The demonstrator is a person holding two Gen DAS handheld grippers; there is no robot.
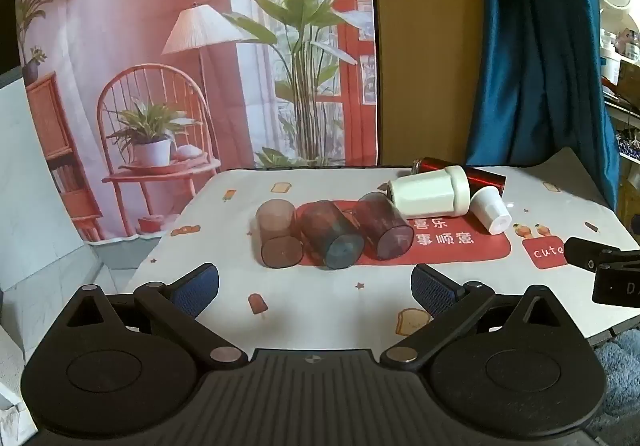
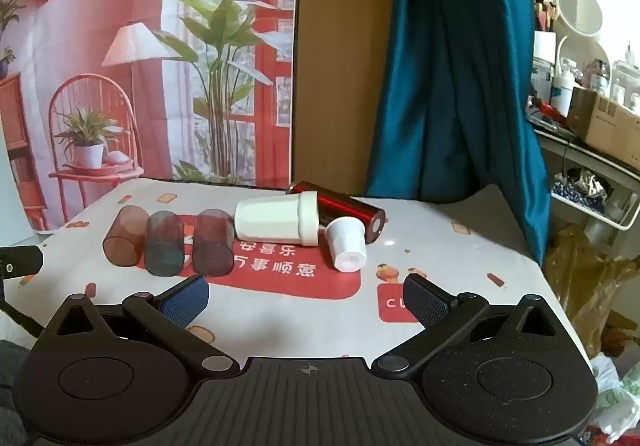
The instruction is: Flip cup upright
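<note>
Several cups lie on their sides on the table. Three tinted see-through ones form a row: brown [image 1: 277,234] [image 2: 125,241], blue-grey [image 1: 331,234] [image 2: 163,244] and purple [image 1: 384,226] [image 2: 213,243]. A large white cup [image 1: 430,191] [image 2: 278,219], a small white cup [image 1: 491,210] [image 2: 346,249] and a red metallic cup [image 1: 482,174] [image 2: 352,211] lie to their right. My left gripper [image 1: 315,288] is open and empty, in front of the tinted cups. My right gripper [image 2: 306,300] is open and empty, in front of the white cups.
The table has a white printed cloth [image 1: 320,306] with a red patch [image 2: 304,282]. A printed backdrop [image 1: 180,65] and a blue curtain [image 2: 460,65] hang behind it. The right gripper's black body [image 1: 600,266] shows at the right; a cluttered shelf [image 2: 592,125] stands far right.
</note>
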